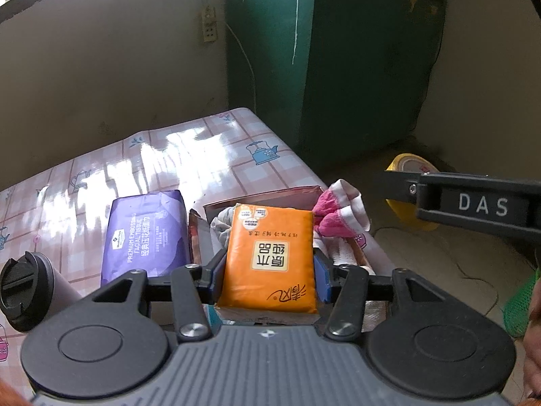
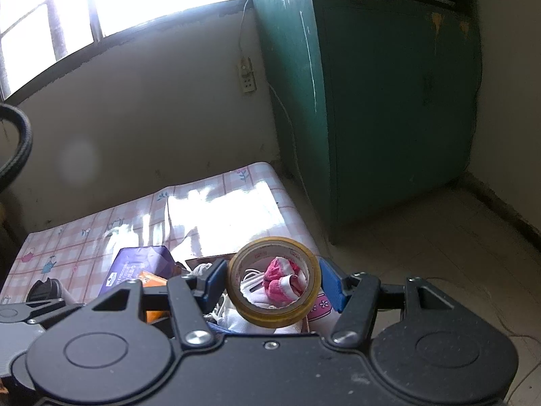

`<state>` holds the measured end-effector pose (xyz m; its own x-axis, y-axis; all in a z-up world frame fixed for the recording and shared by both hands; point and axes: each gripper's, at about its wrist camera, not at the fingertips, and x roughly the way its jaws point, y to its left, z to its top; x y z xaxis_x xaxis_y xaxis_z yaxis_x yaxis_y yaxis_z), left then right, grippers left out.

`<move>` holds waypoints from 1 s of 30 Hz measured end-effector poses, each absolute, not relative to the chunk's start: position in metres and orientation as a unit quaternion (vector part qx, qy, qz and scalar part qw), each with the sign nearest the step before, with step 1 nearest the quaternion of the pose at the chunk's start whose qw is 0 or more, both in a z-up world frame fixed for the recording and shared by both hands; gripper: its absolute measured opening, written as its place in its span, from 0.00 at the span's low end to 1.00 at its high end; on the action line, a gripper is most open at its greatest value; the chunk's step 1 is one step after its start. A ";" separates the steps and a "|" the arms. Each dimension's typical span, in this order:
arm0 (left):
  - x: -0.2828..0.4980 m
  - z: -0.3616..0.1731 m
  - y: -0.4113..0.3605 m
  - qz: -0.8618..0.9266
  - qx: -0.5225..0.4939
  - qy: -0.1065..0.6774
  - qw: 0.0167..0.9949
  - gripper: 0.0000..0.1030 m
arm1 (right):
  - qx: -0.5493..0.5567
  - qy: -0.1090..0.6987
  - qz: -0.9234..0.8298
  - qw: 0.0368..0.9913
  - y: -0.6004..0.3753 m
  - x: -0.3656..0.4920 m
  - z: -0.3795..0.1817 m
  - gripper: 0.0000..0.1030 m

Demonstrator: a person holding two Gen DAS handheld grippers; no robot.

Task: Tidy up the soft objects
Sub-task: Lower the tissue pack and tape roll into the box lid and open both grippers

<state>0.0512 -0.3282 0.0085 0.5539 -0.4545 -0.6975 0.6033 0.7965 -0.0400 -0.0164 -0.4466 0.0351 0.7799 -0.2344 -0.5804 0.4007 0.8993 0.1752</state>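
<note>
Left wrist view: your left gripper [image 1: 268,270] has its fingers closed on an orange tissue pack [image 1: 268,257], held over an open cardboard box [image 1: 263,199] at 12 o'clock. Socks and pink cloth [image 1: 333,215] already lie in the box. At 10 o'clock, a purple facial tissue pack [image 1: 145,233] waits on the tabletop [image 1: 189,149], not yet stored. In the right wrist view, your right gripper [image 2: 274,282] has its fingers clamped on a roll of tape [image 2: 274,282].
</note>
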 end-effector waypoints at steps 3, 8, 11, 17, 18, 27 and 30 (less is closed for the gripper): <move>0.054 0.006 -0.329 -0.305 0.103 0.364 0.874 0.51 | 0.147 0.287 -0.169 0.931 -0.446 -0.015 0.033 0.70; 0.058 0.003 -0.333 -0.306 0.103 0.366 0.873 0.51 | 0.147 0.294 -0.164 0.930 -0.445 -0.008 0.028 0.70; 0.060 0.001 -0.334 -0.306 0.103 0.368 0.872 0.51 | 0.148 0.297 -0.162 0.929 -0.445 -0.005 0.027 0.70; 0.062 0.000 -0.336 -0.305 0.105 0.368 0.872 0.51 | 0.146 0.299 -0.158 0.929 -0.447 -0.003 0.027 0.70; 0.062 0.000 -0.336 -0.305 0.104 0.369 0.872 0.51 | 0.147 0.300 -0.158 0.929 -0.447 -0.002 0.027 0.70; 0.067 -0.002 -0.337 -0.306 0.109 0.367 0.872 0.51 | 0.147 0.305 -0.156 0.928 -0.449 0.002 0.027 0.70; 0.071 -0.003 -0.338 -0.308 0.107 0.368 0.871 0.51 | 0.147 0.306 -0.155 0.928 -0.450 0.005 0.026 0.70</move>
